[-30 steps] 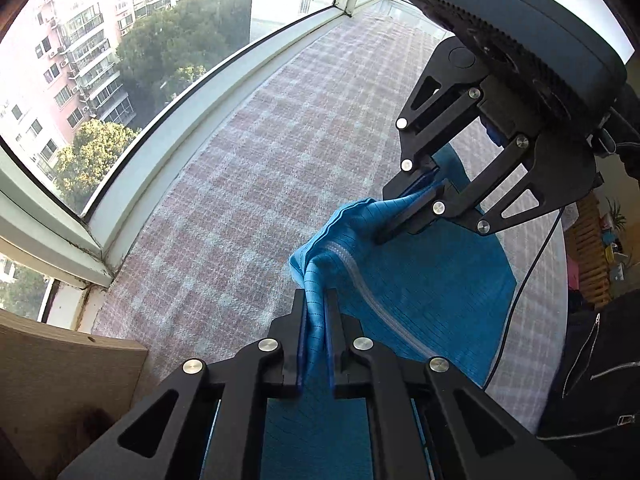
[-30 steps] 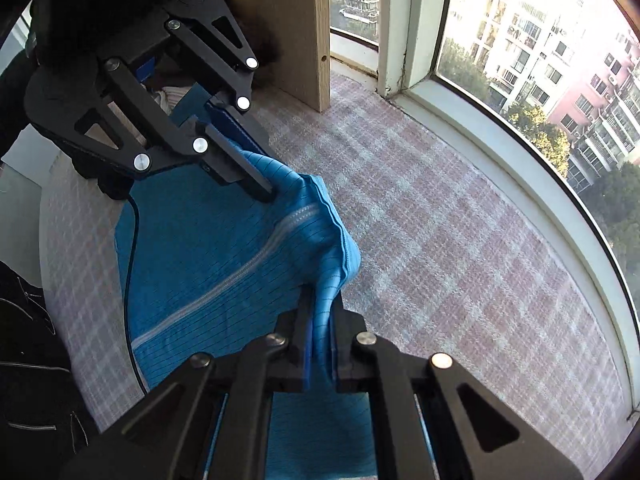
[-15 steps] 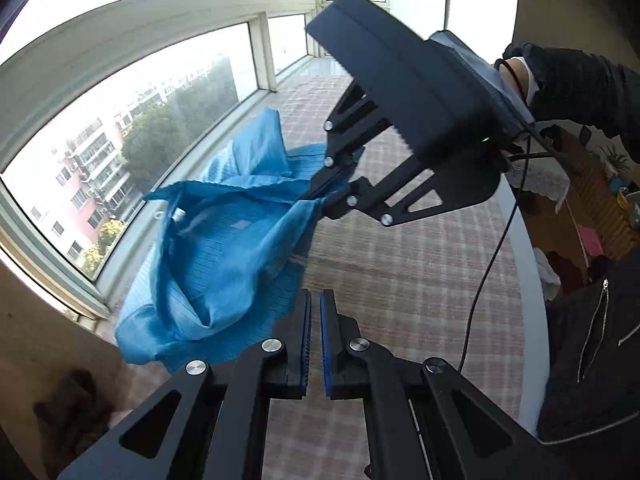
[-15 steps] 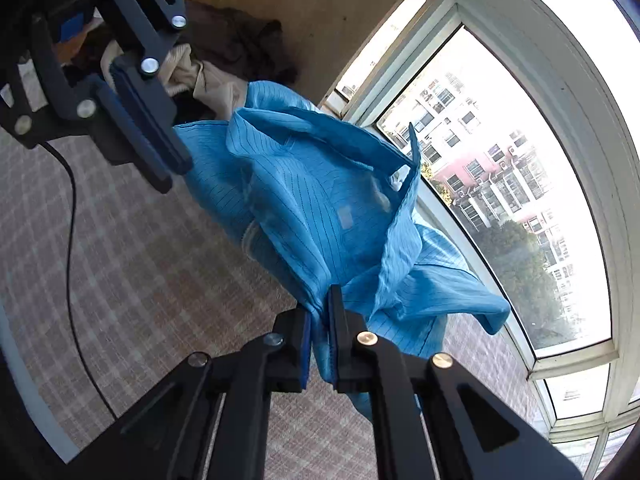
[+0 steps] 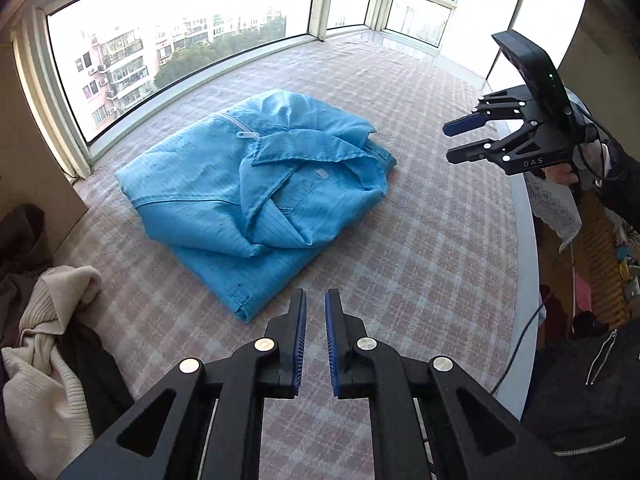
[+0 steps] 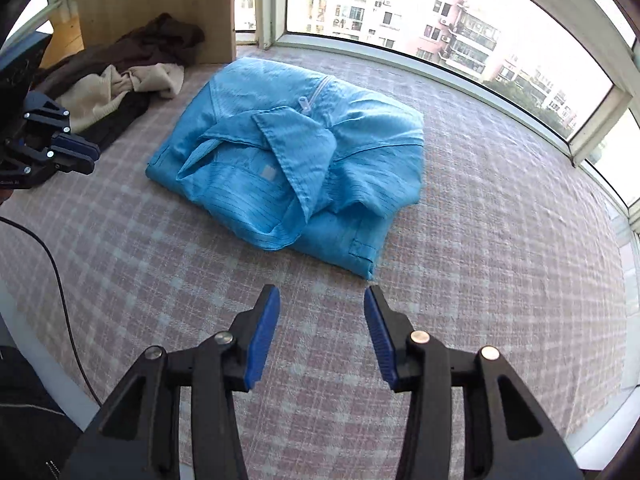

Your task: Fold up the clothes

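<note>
We saw the blue jacket [image 5: 256, 184] lying folded on the checked cloth of the desk [image 5: 420, 264], near the window. Our left hand-held gripper [image 5: 316, 312] hung over the cloth with only a narrow gap and nothing in it. The right hand-held gripper [image 6: 320, 308] had just been opening, empty. A cream sweater [image 5: 48, 344] ran off the frame's edge.

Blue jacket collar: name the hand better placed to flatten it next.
Probably right. Its tongs stand open and face the blue jacket head-on; the left tongs are nearly shut, nothing between them, near the jacket's corner.
</note>
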Demonstrator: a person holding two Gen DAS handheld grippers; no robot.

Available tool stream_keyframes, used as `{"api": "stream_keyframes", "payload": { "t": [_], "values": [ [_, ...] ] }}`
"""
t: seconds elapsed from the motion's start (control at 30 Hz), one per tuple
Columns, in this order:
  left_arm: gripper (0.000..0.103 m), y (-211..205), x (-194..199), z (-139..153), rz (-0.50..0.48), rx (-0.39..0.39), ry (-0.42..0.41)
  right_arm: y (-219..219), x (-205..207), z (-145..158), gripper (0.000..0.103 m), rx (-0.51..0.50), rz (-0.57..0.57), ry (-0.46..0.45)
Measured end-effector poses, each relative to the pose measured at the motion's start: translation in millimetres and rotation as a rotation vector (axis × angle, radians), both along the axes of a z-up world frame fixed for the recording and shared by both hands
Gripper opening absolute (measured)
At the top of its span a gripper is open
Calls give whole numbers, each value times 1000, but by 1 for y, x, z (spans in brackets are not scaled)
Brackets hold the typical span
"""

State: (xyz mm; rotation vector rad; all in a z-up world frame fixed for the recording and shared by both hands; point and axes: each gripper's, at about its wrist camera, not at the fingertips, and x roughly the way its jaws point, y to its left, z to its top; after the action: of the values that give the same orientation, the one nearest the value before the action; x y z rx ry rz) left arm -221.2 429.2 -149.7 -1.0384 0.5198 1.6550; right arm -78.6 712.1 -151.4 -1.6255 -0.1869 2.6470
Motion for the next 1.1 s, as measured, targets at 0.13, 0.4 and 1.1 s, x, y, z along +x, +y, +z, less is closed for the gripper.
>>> {"api": "stream_keyframes", "payload": {
  "t": [0.13,0.4,1.1],
  "values": [
    [10,21,-33,-28,58,52,-37,10,8,9,44,-76,-89,72],
    [12,67,-98,-75,268,122,-196,-11,-79,-19,44,-18,-2,99],
    [37,136,-29,-78,-2,-215,187,-57,-118,-48,50,126,237,-16]
  ]
}}
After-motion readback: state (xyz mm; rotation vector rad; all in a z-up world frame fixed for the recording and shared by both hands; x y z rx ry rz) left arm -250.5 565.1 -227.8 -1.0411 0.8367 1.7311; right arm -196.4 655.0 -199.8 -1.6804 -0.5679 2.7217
